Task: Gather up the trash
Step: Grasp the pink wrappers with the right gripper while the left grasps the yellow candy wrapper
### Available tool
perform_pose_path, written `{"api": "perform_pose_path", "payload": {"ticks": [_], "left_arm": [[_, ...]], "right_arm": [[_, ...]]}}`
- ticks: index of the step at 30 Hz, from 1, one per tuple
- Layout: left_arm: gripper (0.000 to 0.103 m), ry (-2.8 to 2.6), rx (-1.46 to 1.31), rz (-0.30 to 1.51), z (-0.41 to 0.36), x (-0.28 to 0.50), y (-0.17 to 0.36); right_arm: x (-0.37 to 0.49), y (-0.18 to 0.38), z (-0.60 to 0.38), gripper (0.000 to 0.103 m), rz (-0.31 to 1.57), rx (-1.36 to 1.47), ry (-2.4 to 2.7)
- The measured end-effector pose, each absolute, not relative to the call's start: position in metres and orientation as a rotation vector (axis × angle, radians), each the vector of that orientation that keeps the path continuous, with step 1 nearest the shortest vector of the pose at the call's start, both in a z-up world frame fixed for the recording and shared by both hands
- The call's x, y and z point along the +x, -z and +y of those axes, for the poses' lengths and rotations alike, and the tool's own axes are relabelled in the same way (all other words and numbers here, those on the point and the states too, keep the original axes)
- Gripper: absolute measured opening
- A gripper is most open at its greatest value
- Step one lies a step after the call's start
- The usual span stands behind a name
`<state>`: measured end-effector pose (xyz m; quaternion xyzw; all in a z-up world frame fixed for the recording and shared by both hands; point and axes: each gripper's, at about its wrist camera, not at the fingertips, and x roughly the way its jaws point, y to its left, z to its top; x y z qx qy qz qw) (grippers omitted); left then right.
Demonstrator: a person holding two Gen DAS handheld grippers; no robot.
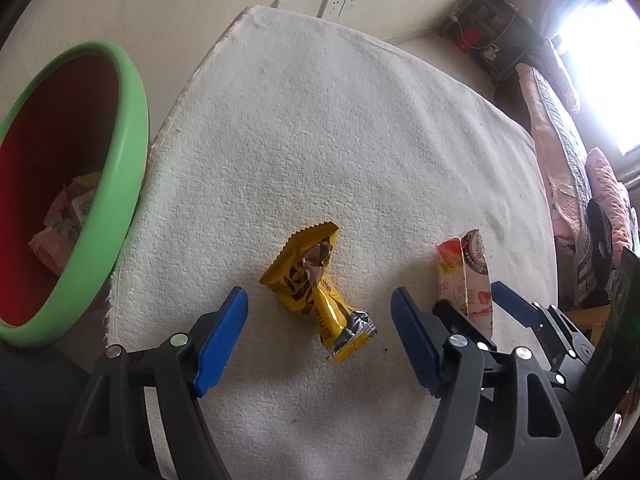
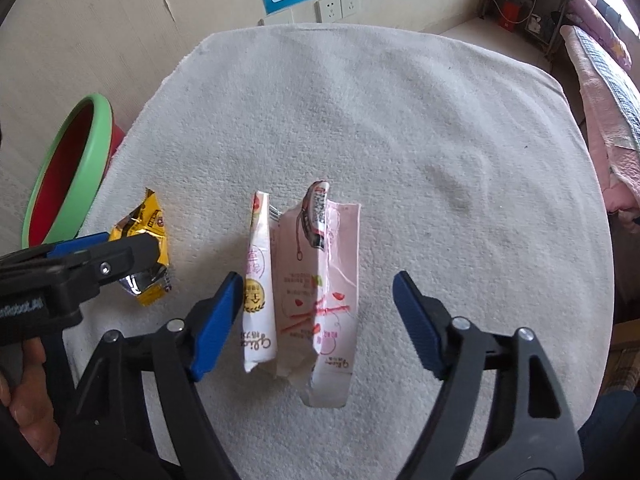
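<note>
On the nubby white towel (image 1: 340,128), a crinkled yellow foil wrapper (image 1: 316,292) lies between the left gripper's (image 1: 320,340) unclenched blue pads, untouched. The right gripper (image 2: 320,320) straddles a torn, flattened pink carton (image 2: 316,280), released. Broad bare cloth beyond; green-rimmed basin (image 1: 120,168) at the left edge.

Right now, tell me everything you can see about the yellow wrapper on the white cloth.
The yellow wrapper is a crinkled snack packet, yellow with dark brown markings, that looks like foil-lined plastic. It is torn open: a silver inner lining shows at its near end, and its far edge is saw-toothed. It lies flat on the white cloth, between the green-rimmed bin and the pink carton, touching neither. The left hand-held gripper hangs around it with jaws open, the pads not pressing it.
</note>
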<state>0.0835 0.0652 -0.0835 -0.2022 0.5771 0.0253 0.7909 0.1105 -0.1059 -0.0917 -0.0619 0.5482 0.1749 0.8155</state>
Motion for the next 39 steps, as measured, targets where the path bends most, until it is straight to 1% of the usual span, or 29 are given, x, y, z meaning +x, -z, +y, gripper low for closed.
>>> {"api": "perform_pose_path", "payload": {"ticks": [4, 8, 10, 14, 18, 32, 36, 39], "left_arm": [[0.07, -0.056, -0.42, 1.236, 0.065, 0.083, 0.083], [0.07, -0.053, -0.422, 1.235, 0.066, 0.084, 0.082], [0.07, -0.051, -0.418, 1.234, 0.066, 0.085, 0.081], [0.07, -0.049, -0.407, 1.231, 0.064, 0.086, 0.08], [0.07, -0.043, -0.403, 1.228, 0.063, 0.086, 0.078], [0.07, -0.024, -0.406, 1.24, 0.056, 0.088, 0.083], [0.056, -0.033, -0.4, 1.263, 0.052, 0.092, 0.091], [0.053, -0.044, -0.4, 1.274, 0.05, 0.095, 0.096]], "right_arm": [[0.114, 0.098, -0.102, 0.065, 1.187, -0.144, -0.37], [0.118, 0.1, -0.097, 0.06, 1.186, -0.163, -0.357], [0.119, 0.1, -0.094, 0.049, 1.181, -0.176, -0.346], [0.12, 0.1, -0.093, 0.047, 1.168, -0.205, -0.338], [0.119, 0.098, -0.096, 0.039, 1.161, -0.195, -0.341], [0.11, 0.079, -0.118, 0.038, 1.139, -0.153, -0.351], [0.106, 0.074, -0.125, 0.038, 1.129, -0.155, -0.352], [0.105, 0.074, -0.129, 0.038, 1.124, -0.148, -0.354]]}}
